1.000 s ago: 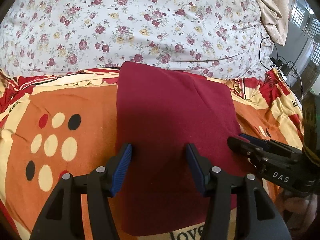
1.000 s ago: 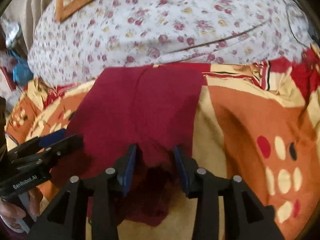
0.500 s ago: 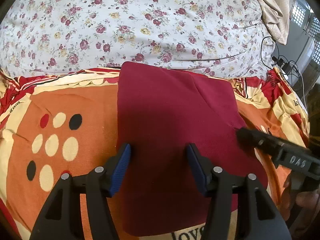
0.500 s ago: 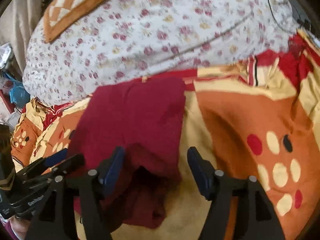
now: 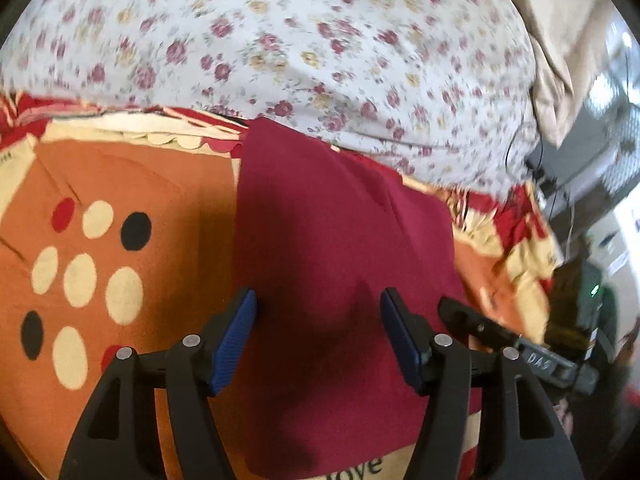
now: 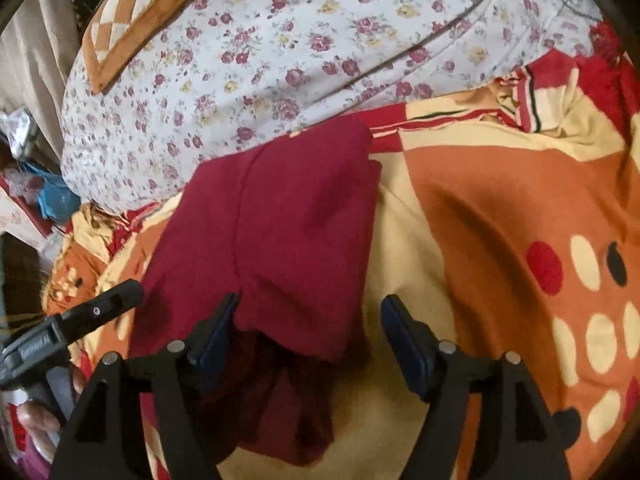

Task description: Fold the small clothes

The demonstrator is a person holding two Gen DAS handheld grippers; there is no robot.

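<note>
A dark red garment (image 5: pixel 332 248) lies folded flat on the orange patterned blanket (image 5: pixel 132 184). It also shows in the right wrist view (image 6: pixel 276 236), with a darker bunched layer at its near edge (image 6: pixel 276 408). My left gripper (image 5: pixel 318 332) is open and empty above the garment's near part. My right gripper (image 6: pixel 310 338) is open and empty over the garment's near right corner. The right gripper shows at the right of the left wrist view (image 5: pixel 500 336). The left gripper shows at the left of the right wrist view (image 6: pixel 76 324).
A white floral quilt (image 5: pixel 280 40) bulges behind the garment. An orange checked cushion (image 6: pixel 136 12) lies on it. Beige cloth (image 5: pixel 568 52) and cables (image 5: pixel 560 184) are at the far right. Clutter (image 6: pixel 48 196) sits off the bed's left side.
My right gripper opened, let go of the garment's near edge and pulled back to the right. The left gripper stayed open and shifted a little; its view is blurred.
</note>
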